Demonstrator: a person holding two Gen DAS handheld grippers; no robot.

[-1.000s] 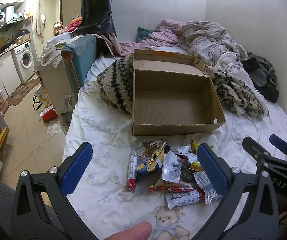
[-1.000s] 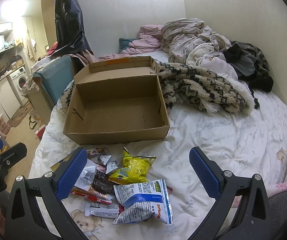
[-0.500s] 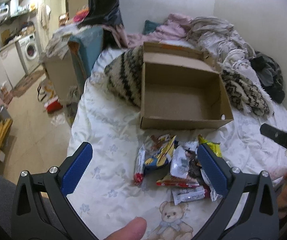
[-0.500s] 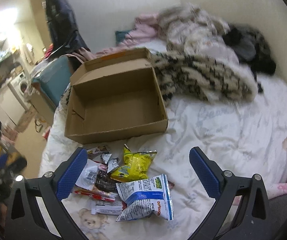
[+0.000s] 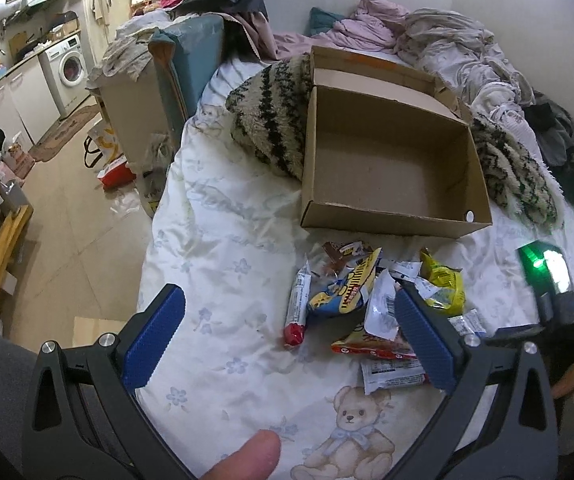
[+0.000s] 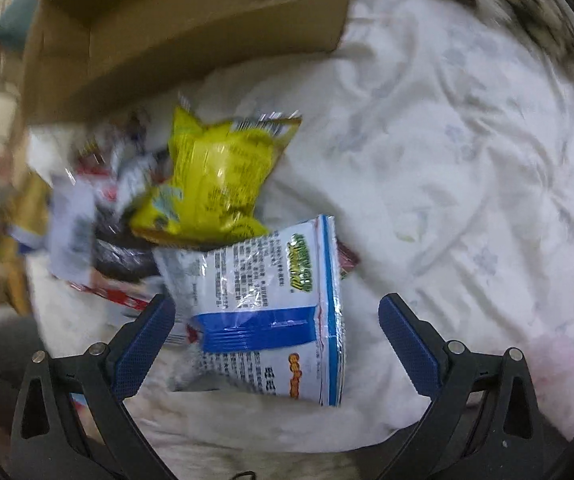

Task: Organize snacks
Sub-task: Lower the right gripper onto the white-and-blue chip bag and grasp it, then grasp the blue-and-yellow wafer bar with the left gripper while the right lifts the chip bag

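A pile of snack packets [image 5: 371, 312] lies on the white bedsheet in front of an open, empty cardboard box [image 5: 391, 168]. My left gripper [image 5: 287, 336] is open above the sheet, its right finger over the pile's edge. My right gripper [image 6: 277, 344] is open and low over a white-and-blue snack bag [image 6: 271, 312], which lies between its fingers without being held. A yellow bag [image 6: 215, 184] lies just beyond it, and the box [image 6: 183, 28] behind that. The right gripper's body [image 5: 555, 312] shows at the left wrist view's right edge.
A striped fuzzy blanket [image 5: 275, 116] lies against the box's left and back. Crumpled clothes [image 5: 447, 40] are heaped at the bed's far end. The bed edge [image 5: 155, 240] drops to the floor on the left, with a teal chair [image 5: 191, 60] beside it.
My right gripper has dropped quickly toward the snack pile and now straddles the white-and-blue bag. My left gripper has shifted a little to the left.
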